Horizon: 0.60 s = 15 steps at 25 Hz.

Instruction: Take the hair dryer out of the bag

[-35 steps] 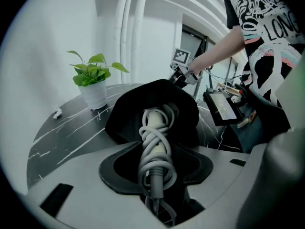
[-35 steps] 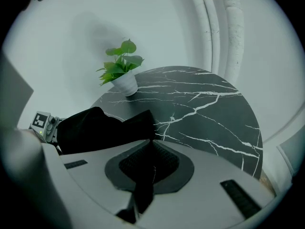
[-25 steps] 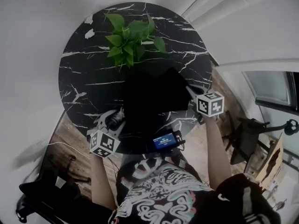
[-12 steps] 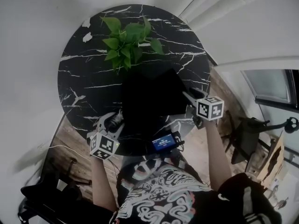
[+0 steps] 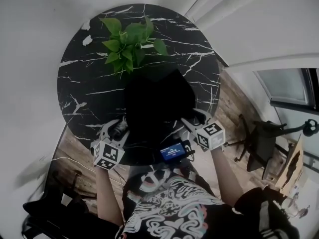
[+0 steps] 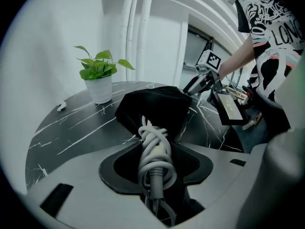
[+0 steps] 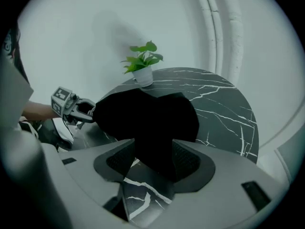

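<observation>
Extraction underway: my left claw (image 6: 155,152) clenches the white cord (image 6: 151,133) at the bag (image 6: 155,106) mouth. My right claw (image 7: 153,156) has just been opening, with fabric loose between its jaws. Next I pin the bag and pull.

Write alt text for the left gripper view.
The left gripper is closed on a coiled white cord emerging from a black bag on a round black marble table. A potted plant stands at the back left, and a person in a printed shirt is at the right.

Dim, flat indoor light; strong fisheye warp, dark corners.
</observation>
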Motion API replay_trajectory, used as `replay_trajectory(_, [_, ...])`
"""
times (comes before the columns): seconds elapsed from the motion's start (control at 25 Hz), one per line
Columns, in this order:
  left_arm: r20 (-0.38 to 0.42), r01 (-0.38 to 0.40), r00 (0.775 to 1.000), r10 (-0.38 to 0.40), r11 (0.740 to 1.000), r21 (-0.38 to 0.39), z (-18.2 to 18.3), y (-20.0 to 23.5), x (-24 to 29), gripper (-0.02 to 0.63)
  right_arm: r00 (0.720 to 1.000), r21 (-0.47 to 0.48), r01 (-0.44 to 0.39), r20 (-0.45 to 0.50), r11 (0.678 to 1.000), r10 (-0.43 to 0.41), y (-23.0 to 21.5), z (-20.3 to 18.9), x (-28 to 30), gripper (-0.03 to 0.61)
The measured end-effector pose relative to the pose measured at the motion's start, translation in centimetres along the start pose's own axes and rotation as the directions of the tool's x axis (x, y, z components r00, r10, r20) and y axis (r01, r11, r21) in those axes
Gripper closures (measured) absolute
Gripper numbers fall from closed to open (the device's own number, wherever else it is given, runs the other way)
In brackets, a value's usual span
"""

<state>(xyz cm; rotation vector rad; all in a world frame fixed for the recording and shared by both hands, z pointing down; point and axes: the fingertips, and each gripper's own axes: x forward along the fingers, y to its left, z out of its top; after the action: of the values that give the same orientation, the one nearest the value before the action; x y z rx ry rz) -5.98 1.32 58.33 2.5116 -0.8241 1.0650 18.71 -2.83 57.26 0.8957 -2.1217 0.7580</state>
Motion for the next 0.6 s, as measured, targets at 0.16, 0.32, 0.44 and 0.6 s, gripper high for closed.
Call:
replay_trajectory(0.16, [0.001,-0.004,1.000,0.004,1.000,-0.005,0.0,0.0,0.1,0.414,0.995,-0.168,0.006,-0.096,0.986,-0.022,1.4,-1.5,1.8,0.382])
replay_trajectory(0.32, [0.004,-0.004,1.000,0.004,1.000,-0.012,0.0,-0.3,0.2,0.414,0.983,-0.287,0.065,-0.146,0.956,-0.111,1.2,-2.8,2.9,0.383])
replay_trajectory(0.44, [0.007,-0.005,1.000,0.005,1.000,-0.011,0.0,-0.1,0.4,0.414,0.984,-0.259,0.071,-0.142,0.963,-0.110,1.1,-2.9,3.2,0.383])
replay_trajectory(0.6, [0.005,-0.002,1.000,0.002,1.000,-0.019,-0.1,-0.4,0.3,0.414,0.984,-0.241,0.073,-0.143,0.968,-0.109,0.9,-2.9,3.1,0.405])
